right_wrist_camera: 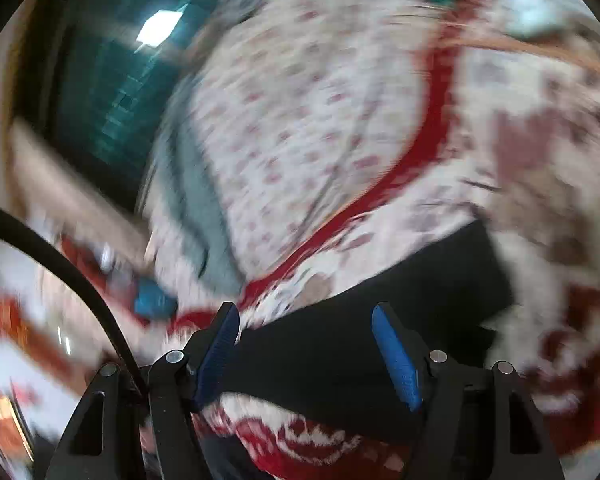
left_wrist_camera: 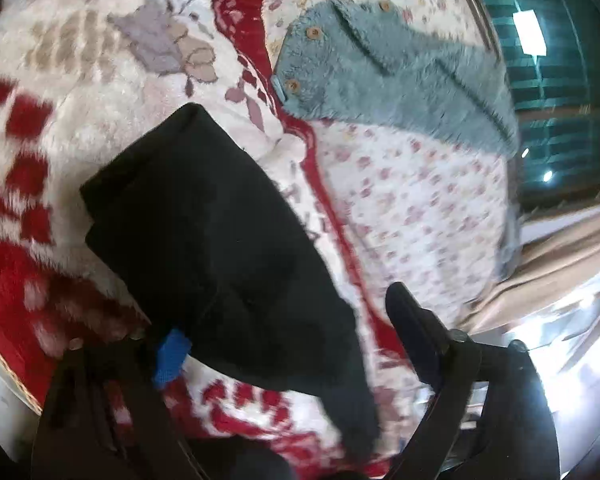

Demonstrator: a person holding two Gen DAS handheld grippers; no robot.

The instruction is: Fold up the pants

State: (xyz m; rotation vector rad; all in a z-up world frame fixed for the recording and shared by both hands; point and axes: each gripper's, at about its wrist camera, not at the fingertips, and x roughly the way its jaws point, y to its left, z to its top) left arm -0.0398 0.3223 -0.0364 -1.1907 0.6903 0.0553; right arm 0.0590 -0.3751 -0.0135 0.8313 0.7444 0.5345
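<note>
Black pants (left_wrist_camera: 204, 232) lie folded into a thick bundle on the red and white blanket (left_wrist_camera: 40, 128) of the bed, directly ahead of both tools. I judge the folding nearly done; the next move probably calls for one last fold or for setting the bundle straight. Left tool (left_wrist_camera: 284, 340) stands wide, with pants cloth between its fingers but no clear grip. Right tool (right_wrist_camera: 312, 348) stands wide too, above the pants, holding nothing. Farther off lies a blue fleece garment (left_wrist_camera: 400, 76).

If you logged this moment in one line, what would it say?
step: folding | black pants: bunched on blanket | left gripper: open, pants between | right gripper: open over pants
</note>
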